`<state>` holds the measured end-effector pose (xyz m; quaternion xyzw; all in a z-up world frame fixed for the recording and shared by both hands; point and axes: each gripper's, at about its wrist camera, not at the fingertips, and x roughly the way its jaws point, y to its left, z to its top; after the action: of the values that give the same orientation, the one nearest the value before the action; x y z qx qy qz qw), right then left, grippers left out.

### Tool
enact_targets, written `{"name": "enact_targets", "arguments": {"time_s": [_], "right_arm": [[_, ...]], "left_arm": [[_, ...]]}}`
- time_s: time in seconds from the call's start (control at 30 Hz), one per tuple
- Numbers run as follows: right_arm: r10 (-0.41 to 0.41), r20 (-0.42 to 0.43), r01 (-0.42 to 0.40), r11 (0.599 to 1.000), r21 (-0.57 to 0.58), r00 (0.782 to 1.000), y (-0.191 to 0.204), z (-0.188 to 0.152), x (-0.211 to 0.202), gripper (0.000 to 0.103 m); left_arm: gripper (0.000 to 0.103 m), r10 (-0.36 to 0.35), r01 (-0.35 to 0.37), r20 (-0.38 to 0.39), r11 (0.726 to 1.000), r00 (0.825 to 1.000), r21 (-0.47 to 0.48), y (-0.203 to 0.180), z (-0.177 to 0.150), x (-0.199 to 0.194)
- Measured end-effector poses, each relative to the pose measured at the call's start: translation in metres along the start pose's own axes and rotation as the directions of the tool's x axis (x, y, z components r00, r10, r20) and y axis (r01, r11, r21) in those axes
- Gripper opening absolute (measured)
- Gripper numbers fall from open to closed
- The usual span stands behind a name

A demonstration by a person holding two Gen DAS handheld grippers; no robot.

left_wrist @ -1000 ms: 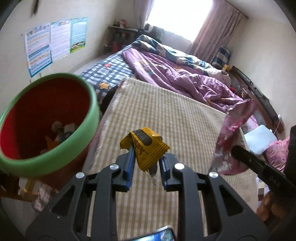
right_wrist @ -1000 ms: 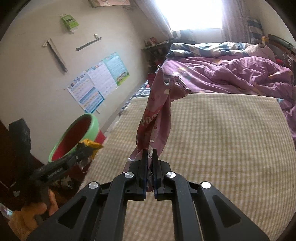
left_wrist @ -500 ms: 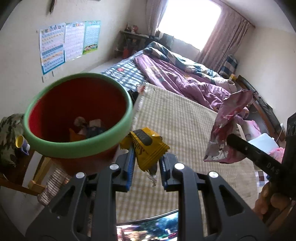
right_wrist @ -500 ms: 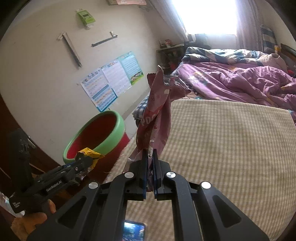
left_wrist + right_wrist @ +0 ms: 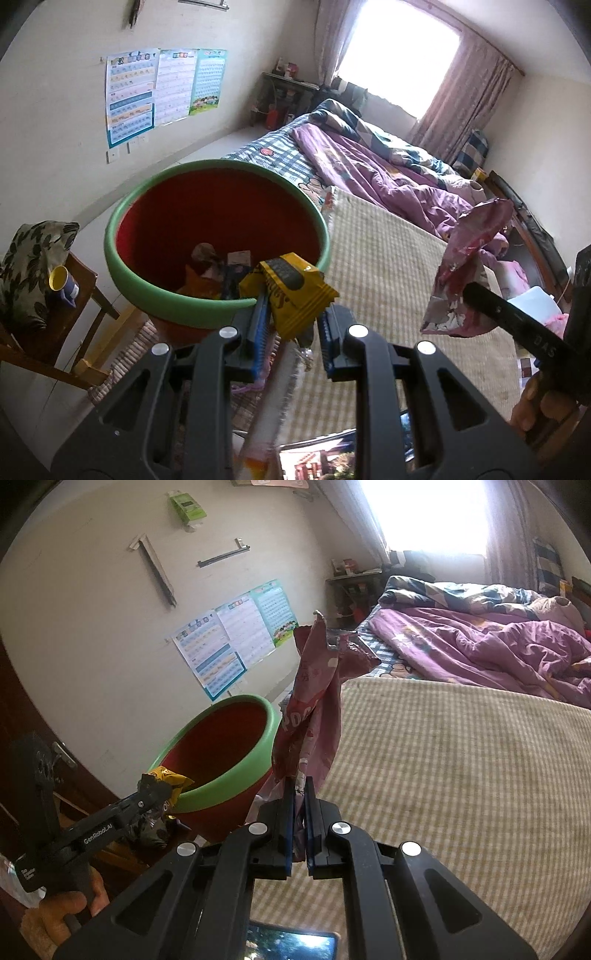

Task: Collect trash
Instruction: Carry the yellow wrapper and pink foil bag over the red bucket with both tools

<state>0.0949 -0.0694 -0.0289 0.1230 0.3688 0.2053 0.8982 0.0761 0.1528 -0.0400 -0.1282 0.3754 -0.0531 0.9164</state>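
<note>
Wrapper (image 5: pixel 291 291) — clamped in left tool (image 5: pixel 291 325) | bin (image 5: pixel 155 295) rim just ahead

The room has pale walls (image 5: pixel 55 122). Colourful charts (image 5: pixel 162 88) hang on one wall. A bright window (image 5: pixel 399 59) with pinkish curtains (image 5: pixel 469 107) lets in daylight. A big bed (image 5: pixel 388 266) has a striped beige cover, with a crumpled purple blanket (image 5: pixel 384 173) at its far edge. A wooden chair (image 5: pixel 70 310) stands nearby.

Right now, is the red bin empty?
No: the left wrist view shows several scraps lying at the bottom of the bin.
</note>
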Motion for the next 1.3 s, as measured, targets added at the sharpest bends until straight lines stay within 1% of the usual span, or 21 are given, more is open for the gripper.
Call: {"name": "enact_targets", "arguments": {"time_s": [0.37, 0.47, 0.57, 0.77, 1.07, 1.3], "right_arm": [[0.024, 0.007, -0.024, 0.999, -0.024, 1.0, 0.017, 0.008, 0.013, 0.005], [0.031, 0.006, -0.031, 0.999, -0.029, 1.0, 0.021, 0.01, 0.018, 0.005], [0.037, 0.005, -0.037, 0.999, -0.036, 0.999, 0.026, 0.012, 0.022, 0.005], [0.047, -0.006, -0.048, 0.997, -0.054, 0.999, 0.032, 0.017, 0.031, 0.005], [0.073, 0.007, -0.072, 0.992, -0.101, 0.997, 0.053, 0.031, 0.04, 0.005], [0.077, -0.006, -0.077, 0.988, -0.136, 0.997, 0.065, 0.037, 0.053, 0.005]], "left_arm": [[0.023, -0.006, 0.006, 0.051, 1.0, 0.999, 0.007, 0.014, 0.017, -0.006], [0.023, 0.005, -0.006, 0.058, 1.0, 0.998, 0.014, 0.016, 0.02, -0.004], [0.023, 0.038, -0.04, 0.062, 0.999, 0.997, 0.036, 0.018, 0.021, -0.001], [0.023, 0.037, -0.038, 0.054, 0.999, 0.998, 0.012, 0.026, 0.025, 0.003], [0.023, 0.042, -0.041, 0.07, 0.999, 0.997, -0.015, 0.032, 0.035, 0.005], [0.023, 0.038, -0.036, 0.057, 0.999, 0.998, -0.033, 0.04, 0.043, 0.013]]}}
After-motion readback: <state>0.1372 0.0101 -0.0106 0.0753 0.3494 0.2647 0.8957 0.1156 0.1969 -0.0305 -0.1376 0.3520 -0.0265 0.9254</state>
